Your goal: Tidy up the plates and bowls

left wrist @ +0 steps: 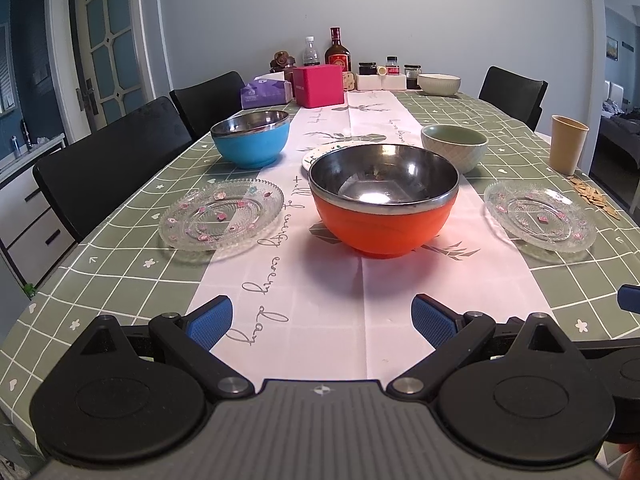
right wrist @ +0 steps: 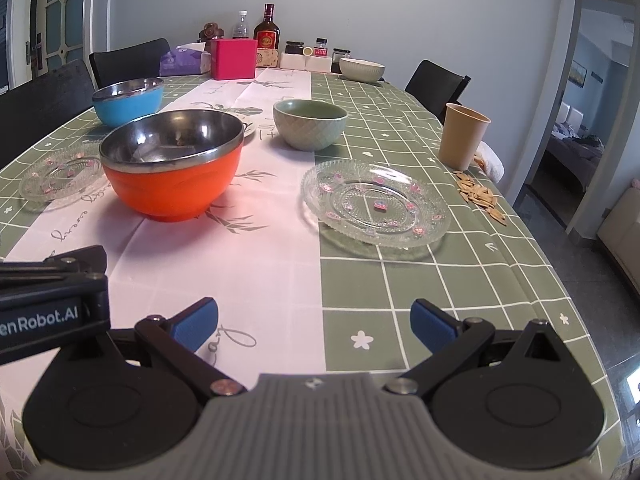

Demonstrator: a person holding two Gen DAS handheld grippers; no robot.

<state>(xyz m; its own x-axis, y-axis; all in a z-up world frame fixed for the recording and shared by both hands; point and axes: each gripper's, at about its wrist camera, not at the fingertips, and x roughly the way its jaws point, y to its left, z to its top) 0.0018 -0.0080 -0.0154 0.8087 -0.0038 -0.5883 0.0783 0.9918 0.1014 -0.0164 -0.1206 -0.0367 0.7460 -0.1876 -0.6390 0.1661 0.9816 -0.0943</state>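
An orange steel-lined bowl [left wrist: 383,204] [right wrist: 173,164] stands on the white runner, straight ahead of my left gripper [left wrist: 322,322], which is open and empty. A blue steel-lined bowl [left wrist: 251,138] [right wrist: 129,100] is behind it to the left, a green ceramic bowl [left wrist: 454,147] [right wrist: 310,123] to the right. A small white plate [left wrist: 320,155] lies behind the orange bowl. Glass plates lie on the left [left wrist: 221,214] [right wrist: 60,176] and on the right [left wrist: 540,216] [right wrist: 376,204]. My right gripper [right wrist: 314,322] is open and empty, short of the right glass plate.
A tan cup [right wrist: 463,135] and scattered seeds [right wrist: 480,196] sit near the right table edge. Bottles, jars, a pink box [left wrist: 319,85], a tissue box and a pale bowl [left wrist: 439,83] crowd the far end. Black chairs [left wrist: 112,160] line both sides.
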